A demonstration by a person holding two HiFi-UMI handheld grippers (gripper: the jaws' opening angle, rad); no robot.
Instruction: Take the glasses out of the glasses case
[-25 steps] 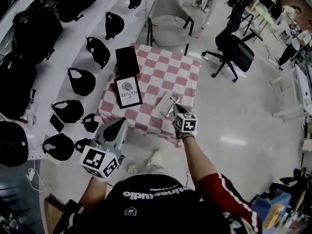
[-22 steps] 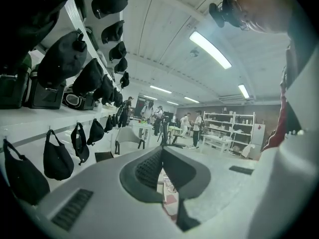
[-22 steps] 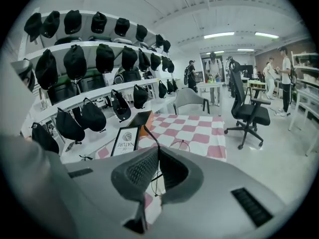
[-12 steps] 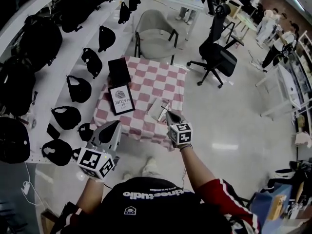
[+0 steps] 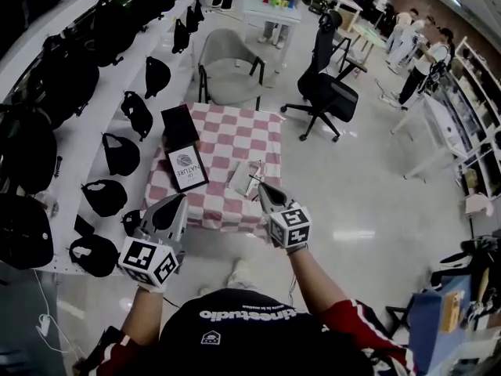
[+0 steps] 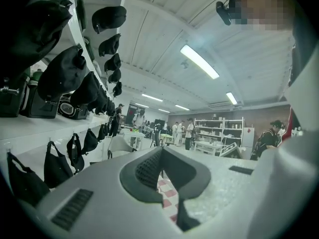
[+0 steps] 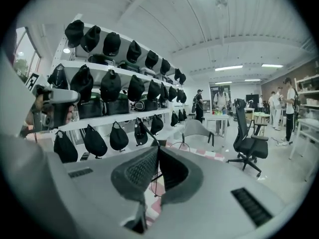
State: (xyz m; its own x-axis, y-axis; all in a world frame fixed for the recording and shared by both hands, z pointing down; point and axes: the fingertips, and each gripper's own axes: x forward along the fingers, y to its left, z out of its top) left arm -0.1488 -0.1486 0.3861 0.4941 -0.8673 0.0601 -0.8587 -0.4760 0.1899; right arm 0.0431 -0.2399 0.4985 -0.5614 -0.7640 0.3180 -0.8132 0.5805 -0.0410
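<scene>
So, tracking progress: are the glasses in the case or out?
Out: the right gripper is shut on the thin wire glasses, held up above the table.

White shelves (image 5: 82, 143) on the left hold black bags (image 5: 117, 153) (lots). A grey chair (image 5: 229, 63) stands far, on shiny floor (image 5: 376, 202).
</scene>
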